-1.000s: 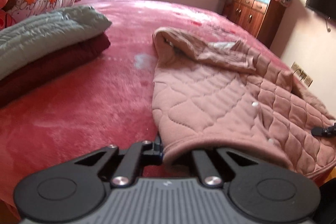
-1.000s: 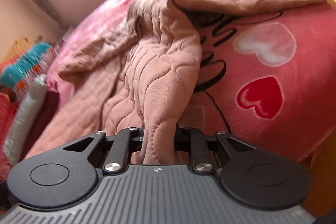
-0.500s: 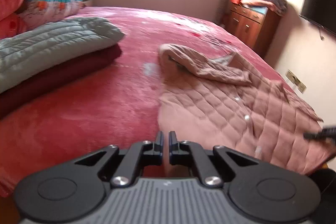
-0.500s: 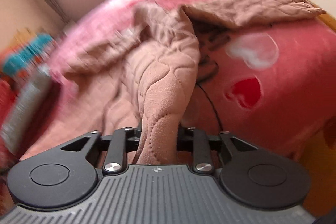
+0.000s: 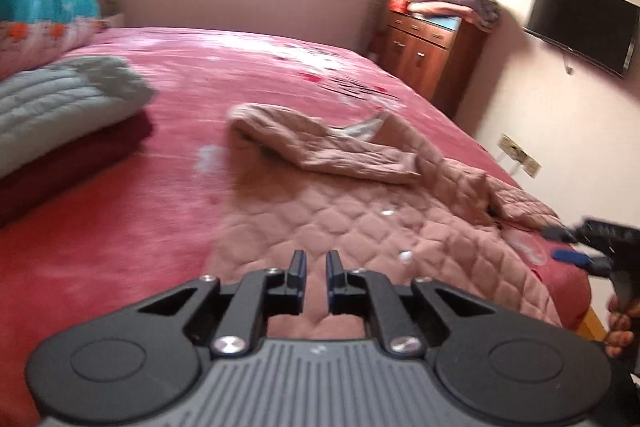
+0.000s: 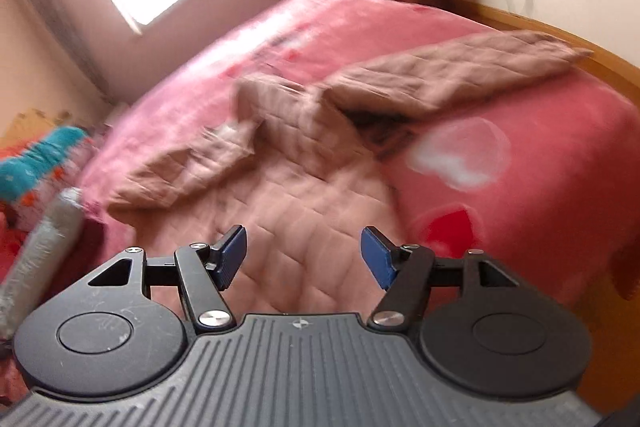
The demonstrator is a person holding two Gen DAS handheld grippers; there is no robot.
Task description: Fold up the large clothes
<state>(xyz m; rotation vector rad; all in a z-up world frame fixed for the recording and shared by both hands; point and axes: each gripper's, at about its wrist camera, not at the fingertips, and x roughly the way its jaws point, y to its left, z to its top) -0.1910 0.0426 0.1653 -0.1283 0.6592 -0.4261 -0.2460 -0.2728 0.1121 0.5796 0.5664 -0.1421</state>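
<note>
- Since the earlier frame, both grips on the quilted pink jacket point(image 5: 360, 223) are released, and the hem is laid flat.
- Left gripper point(image 5: 316, 273): jaws are parted by a narrow gap above the hem, nothing held.
- Right gripper point(image 6: 302, 255): jaws are spread wide, nothing held.
- The jacket is spread on the red bed cover point(image 5: 120, 211), one sleeve point(image 6: 448, 79) extended toward the bed edge.
- Folded bedding point(image 5: 52, 103) is stacked at the left.

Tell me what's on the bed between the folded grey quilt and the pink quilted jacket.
Left wrist view: only bare red blanket lies between the grey quilt and the pink jacket.
</note>
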